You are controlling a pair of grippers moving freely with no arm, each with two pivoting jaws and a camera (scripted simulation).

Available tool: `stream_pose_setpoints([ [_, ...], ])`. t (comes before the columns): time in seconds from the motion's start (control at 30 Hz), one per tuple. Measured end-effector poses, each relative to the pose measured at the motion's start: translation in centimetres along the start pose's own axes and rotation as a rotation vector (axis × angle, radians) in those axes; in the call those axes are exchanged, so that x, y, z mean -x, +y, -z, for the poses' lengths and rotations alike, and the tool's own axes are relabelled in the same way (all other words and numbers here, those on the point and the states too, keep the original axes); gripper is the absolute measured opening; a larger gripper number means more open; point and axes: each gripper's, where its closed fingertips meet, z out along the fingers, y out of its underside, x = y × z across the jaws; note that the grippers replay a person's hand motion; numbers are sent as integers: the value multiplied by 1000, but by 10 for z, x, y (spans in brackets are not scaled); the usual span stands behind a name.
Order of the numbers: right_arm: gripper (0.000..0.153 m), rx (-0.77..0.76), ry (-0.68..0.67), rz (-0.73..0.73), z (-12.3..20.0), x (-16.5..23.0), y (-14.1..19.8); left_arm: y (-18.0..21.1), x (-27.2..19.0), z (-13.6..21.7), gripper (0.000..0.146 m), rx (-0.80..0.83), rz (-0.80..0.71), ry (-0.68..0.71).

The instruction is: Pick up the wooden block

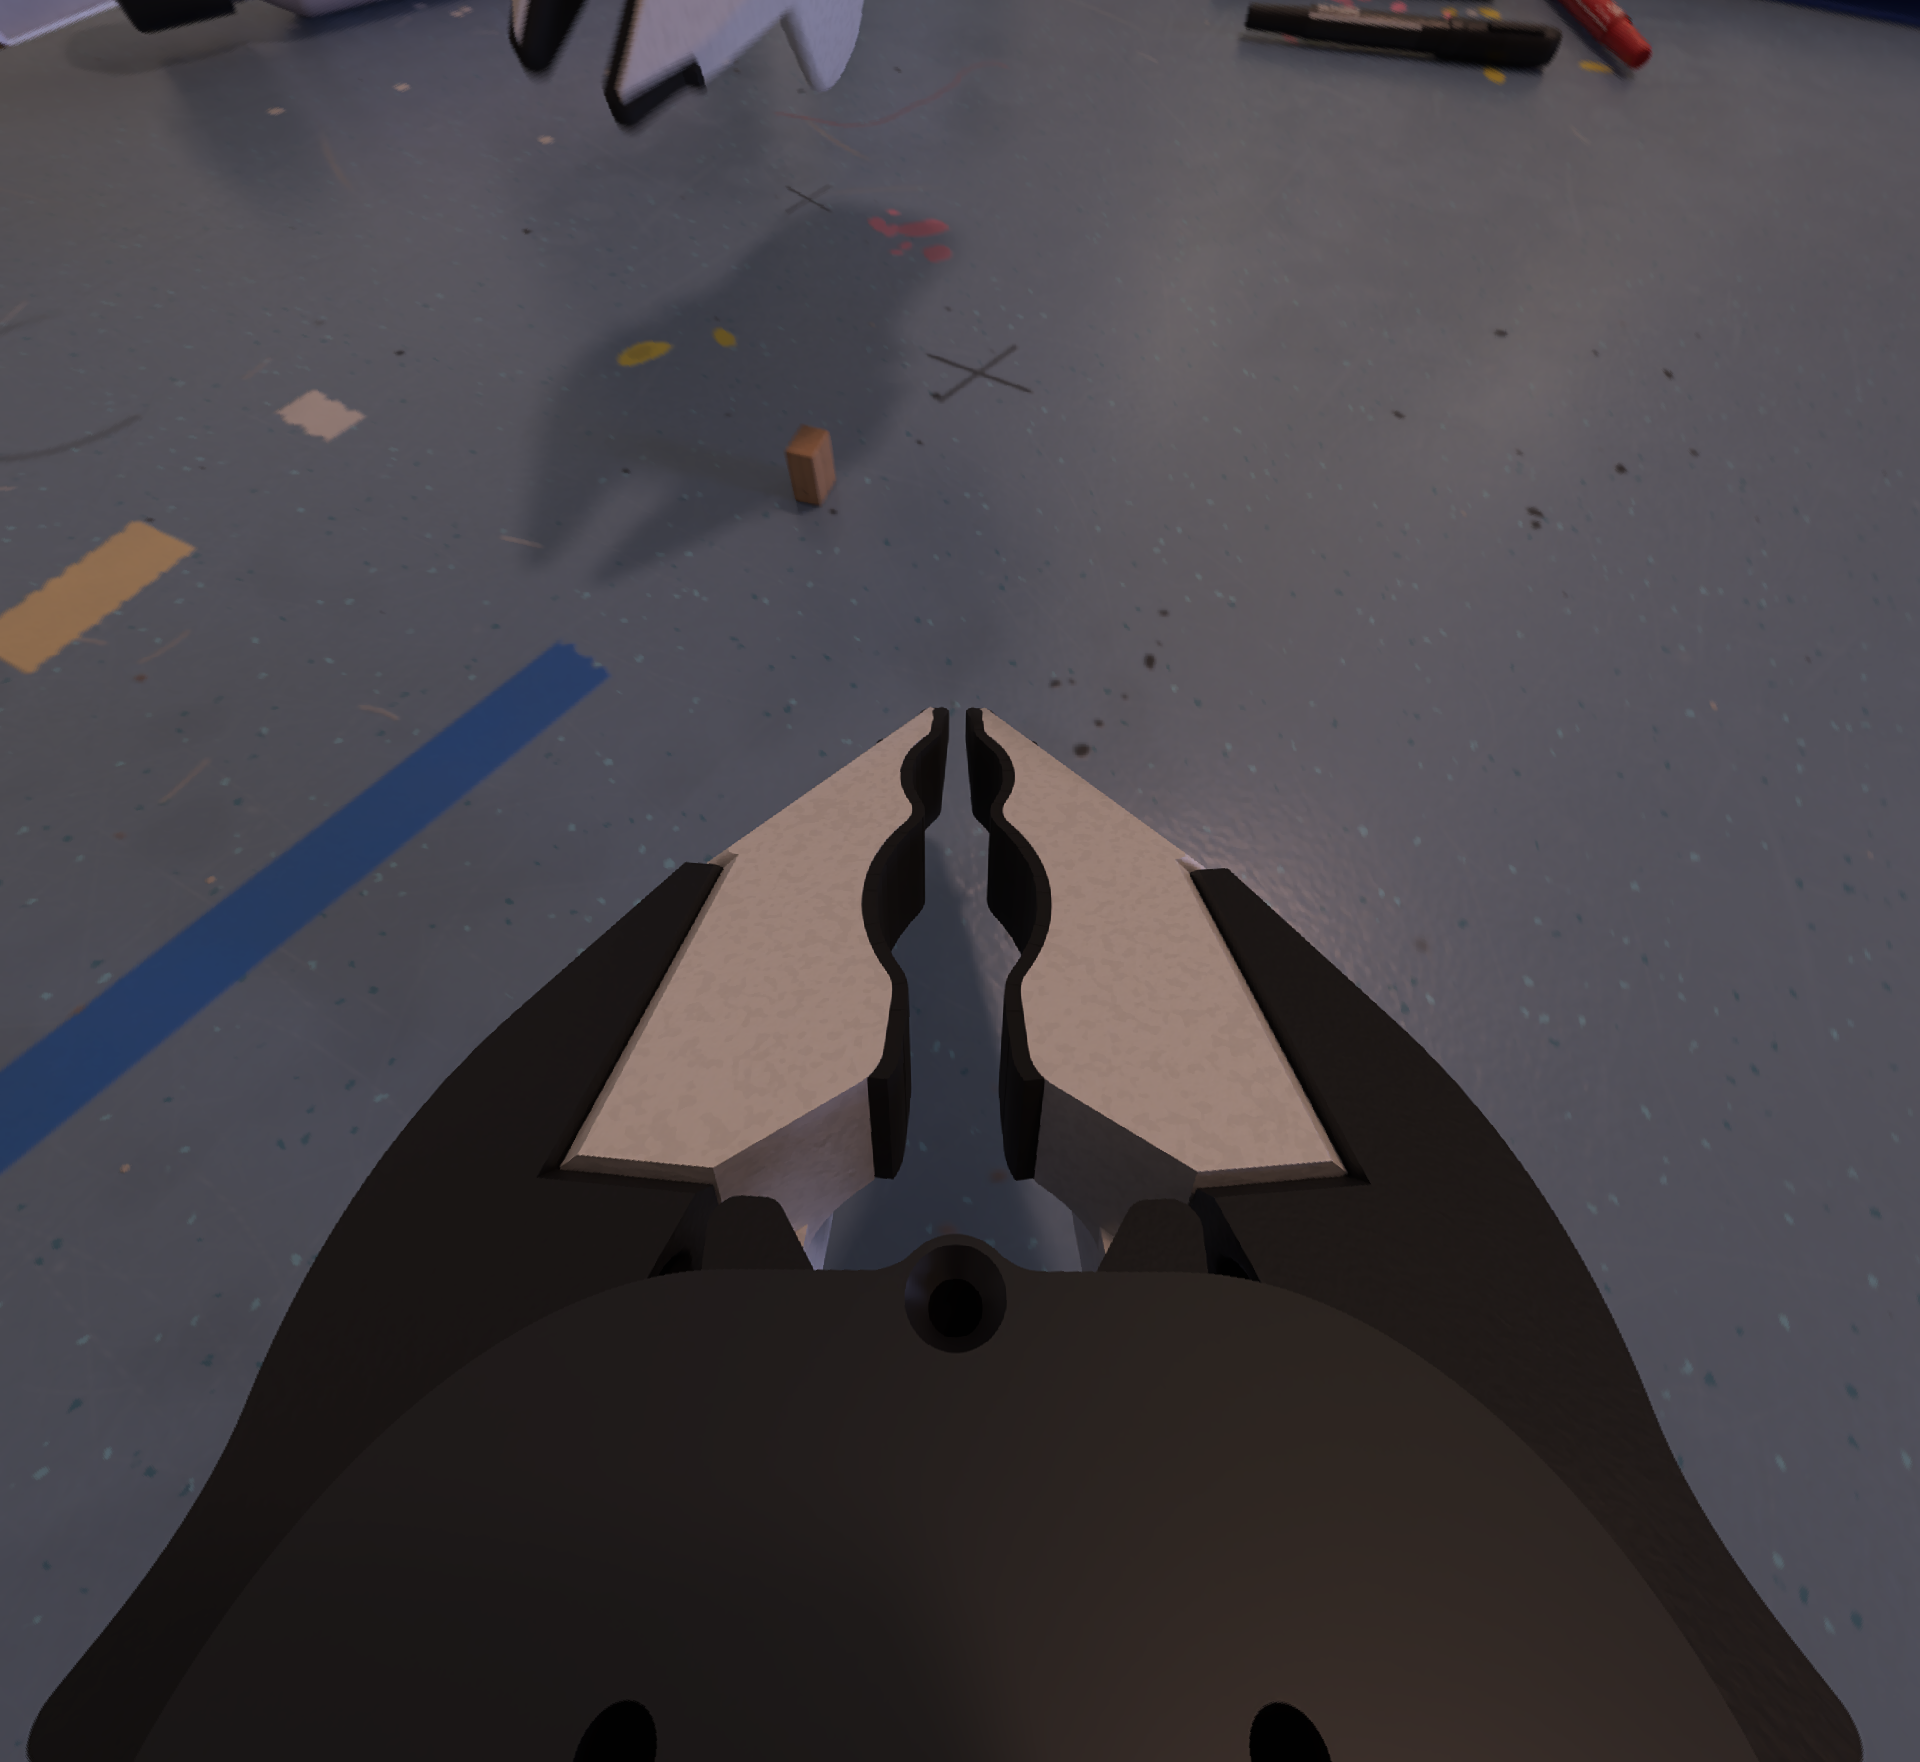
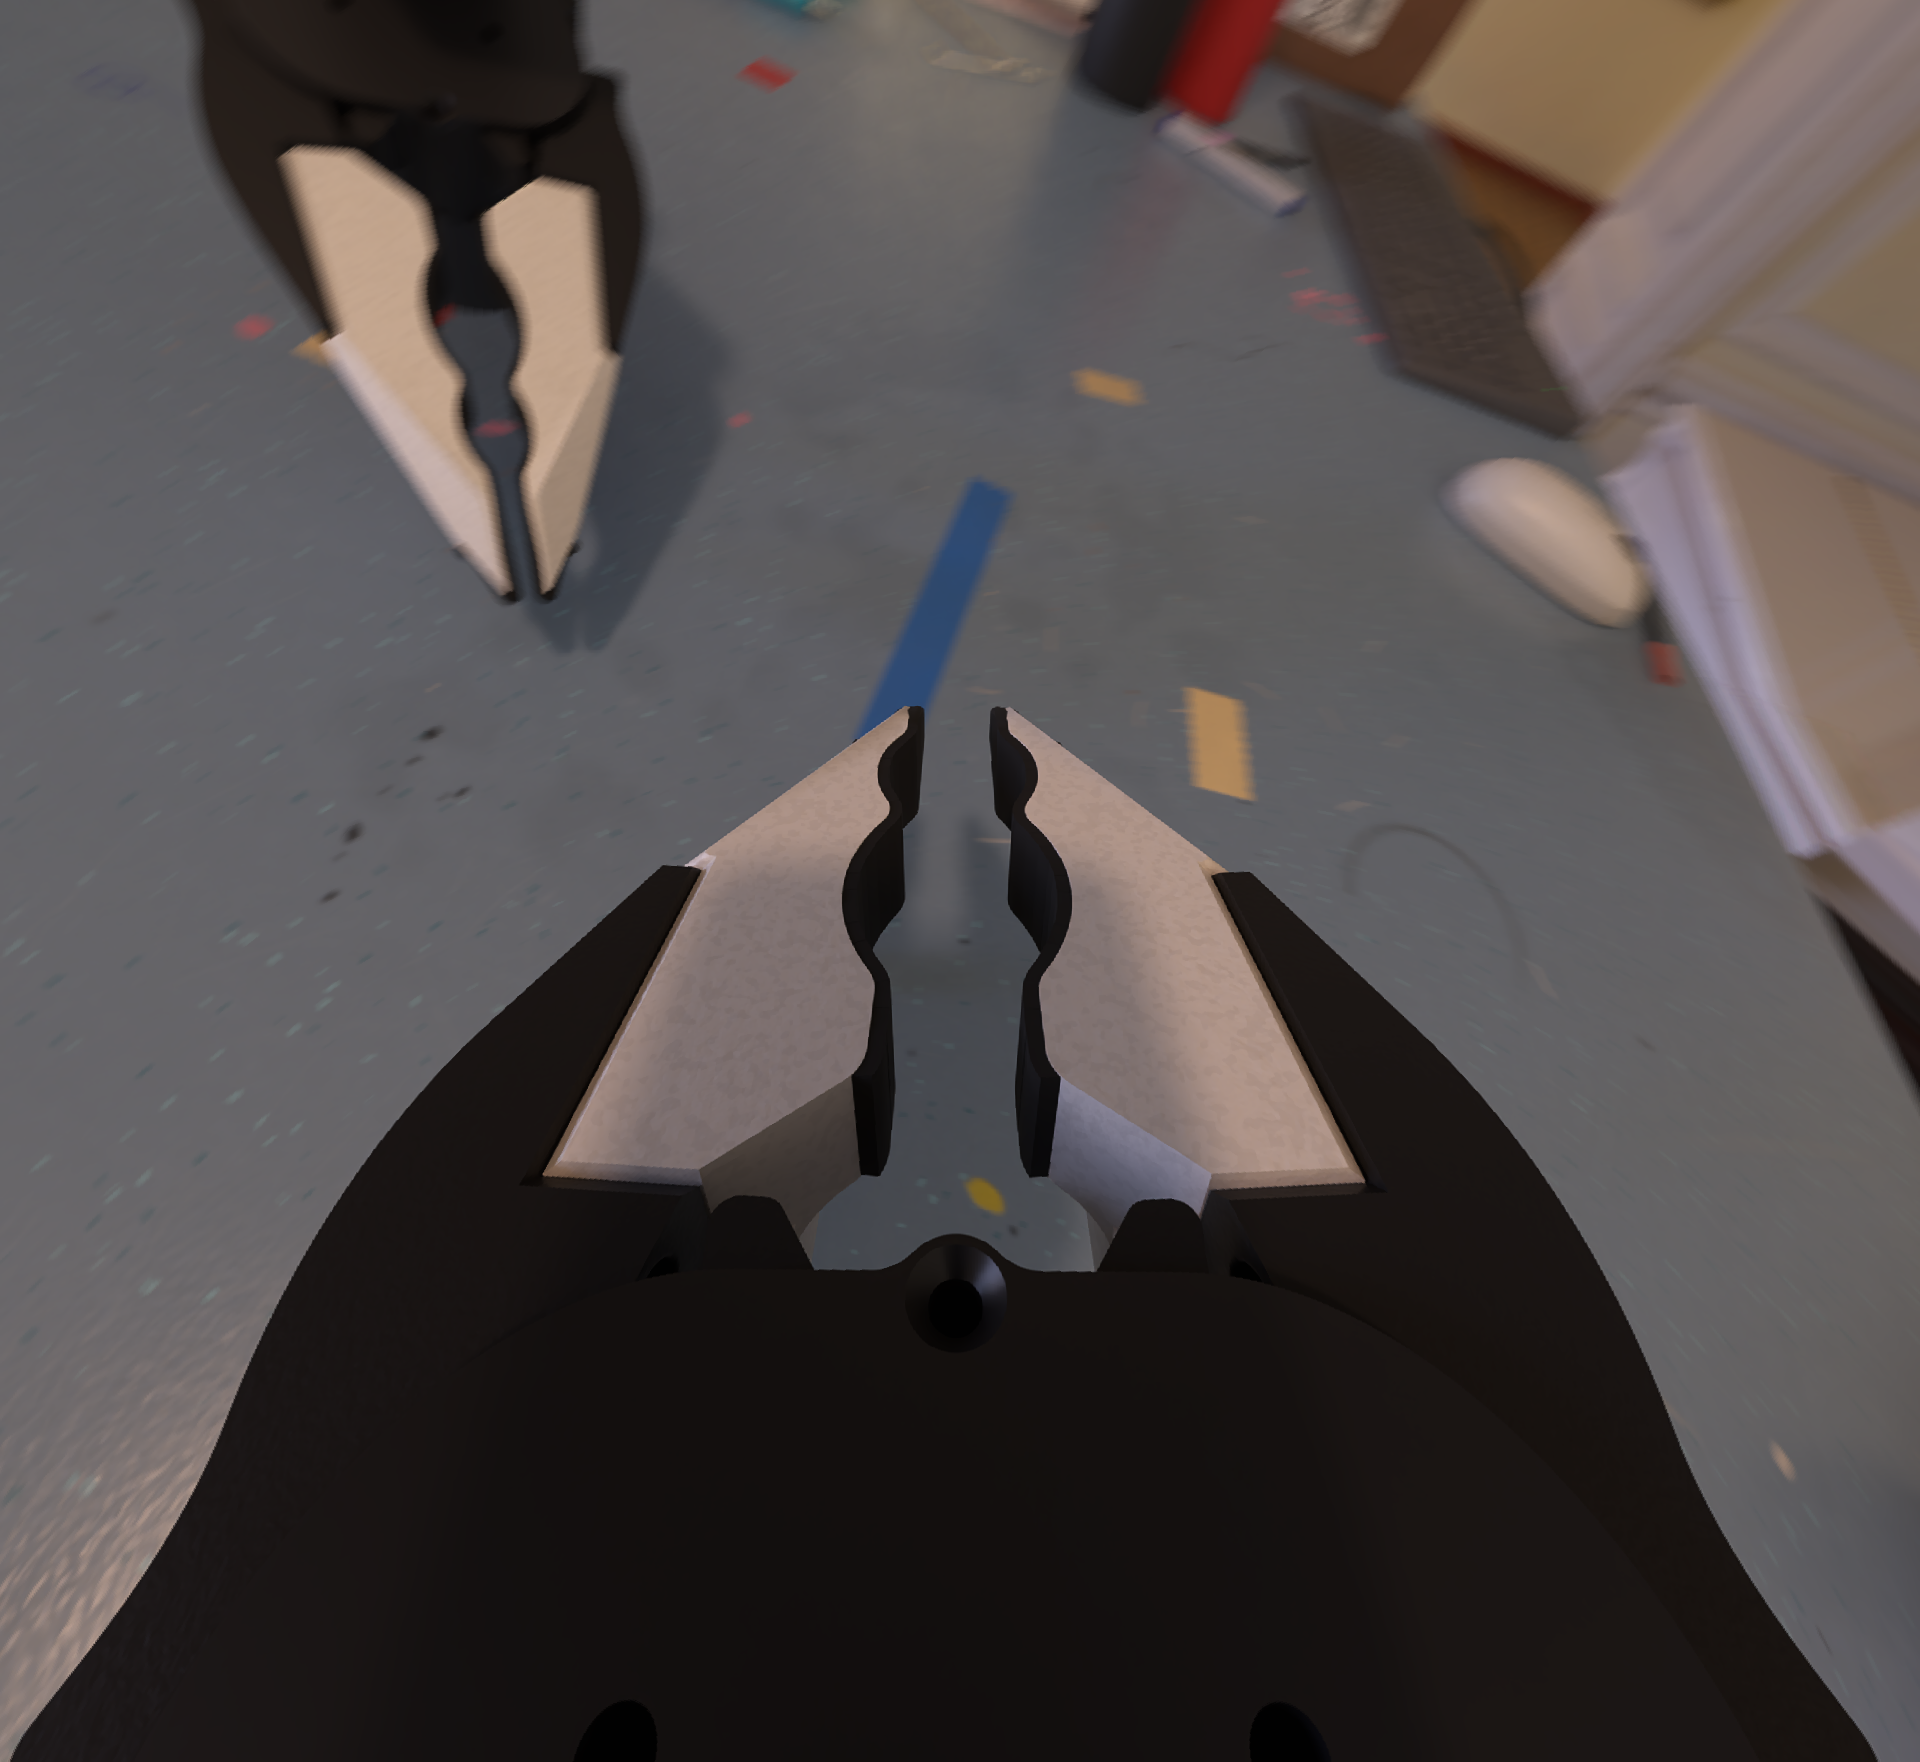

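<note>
Left wrist view: small tan wooden block (image 1: 811, 463) stands upright mid-frame on the grey speckled tabletop (image 1: 1351, 569), untouched. Left hand-held gripper (image 1: 957, 713) nearly closed, empty; right hand-held gripper (image 2: 956, 713) slightly parted, empty. We judge such narrow jaws could topple the block.

Office or studio desk, well used.
Grey speckled desktop (image 1: 1351, 569) marked with paint flecks and tape strips; marker pens (image 1: 1403, 34), keyboard (image 2: 1434, 278), computer mouse (image 2: 1548, 538), stacked papers (image 2: 1787, 673), framed pictures on yellow wall.
</note>
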Motion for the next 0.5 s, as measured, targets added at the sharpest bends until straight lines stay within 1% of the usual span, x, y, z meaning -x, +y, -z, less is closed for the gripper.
stream_pose_setpoints([
  [0.07, 12, -42, 113, -34, 12, -18, -2, -7, 5, -2, 5, -9, 15, -16],
  [0.1, 12, -32, 134, -45, 15, -21, 0, -11, 7, -4, 7, -7, 20, -19],
  [0.13, 12, 5, 121, -56, 15, -19, 7, -15, 9, -6, 8, -2, 23, -18],
  [0.2, 12, 145, 28, -120, 12, -4, 27, -22, 14, -12, 9, 9, 26, -34],
  [0.27, 13, 292, -77, -223, 9, 13, 48, -28, 18, -18, 10, 11, 20, -59],
  [0.3, 13, 338, -124, -271, 9, 21, 55, -30, 19, -20, 10, 7, 19, -68],
  [0.37, 13, 377, -185, -340, 8, 32, 65, -30, 22, -23, 11, 6, 28, -65],
  [0.5, 13, 406, -213, -372, 5, 41, 75, -30, 29, -29, 11, 5, 58, -59],
])
